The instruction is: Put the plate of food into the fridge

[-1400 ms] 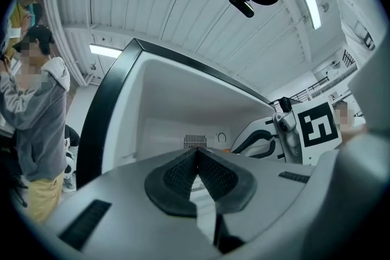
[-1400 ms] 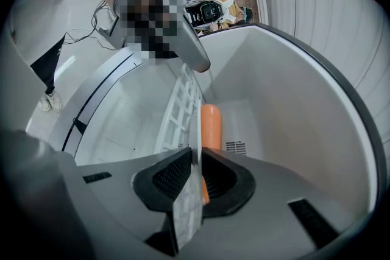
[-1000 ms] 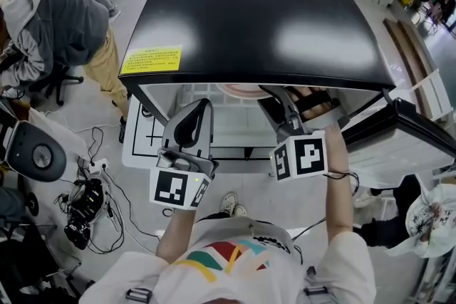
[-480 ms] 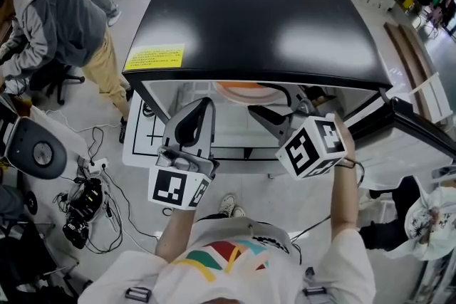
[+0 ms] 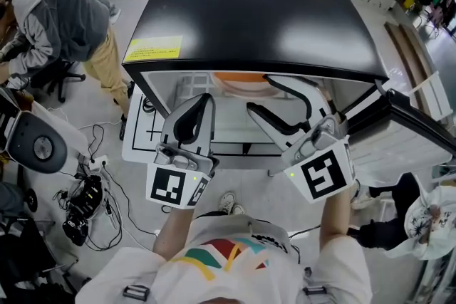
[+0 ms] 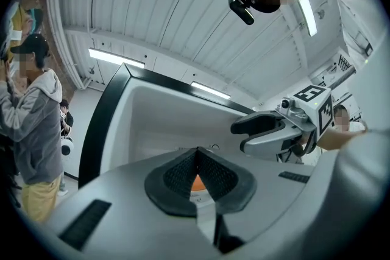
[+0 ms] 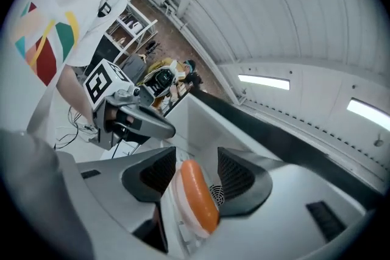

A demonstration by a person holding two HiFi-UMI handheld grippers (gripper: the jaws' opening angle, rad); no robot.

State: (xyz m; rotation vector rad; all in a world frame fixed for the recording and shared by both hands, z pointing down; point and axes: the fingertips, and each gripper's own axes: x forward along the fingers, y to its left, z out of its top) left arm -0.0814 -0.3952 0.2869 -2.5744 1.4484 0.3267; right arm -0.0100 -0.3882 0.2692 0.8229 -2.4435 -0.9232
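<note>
The plate of orange food [image 5: 242,84] sits on the white wire shelf inside the open fridge [image 5: 249,11]. My right gripper [image 5: 258,94] is open just in front of the shelf, its fingers spread wide and off the plate. In the right gripper view the plate [image 7: 198,198] shows beyond the gap between the open jaws of my right gripper [image 7: 196,173], with neither pad touching it. My left gripper [image 5: 203,105] hangs shut and empty at the fridge's front left. The left gripper [image 6: 196,158] has its pads pressed together, and the right gripper [image 6: 268,131] shows beside it.
The fridge door [image 5: 413,132] stands swung open at the right. A person in a grey hoodie [image 5: 64,18] sits to the left of the fridge. Cables and gear [image 5: 85,203] lie on the floor at the lower left. My feet are just below the fridge opening.
My right gripper has let go of the plate, opened wide and drawn back out of the fridge toward me. The plate stays on the shelf. The left gripper has not moved.
</note>
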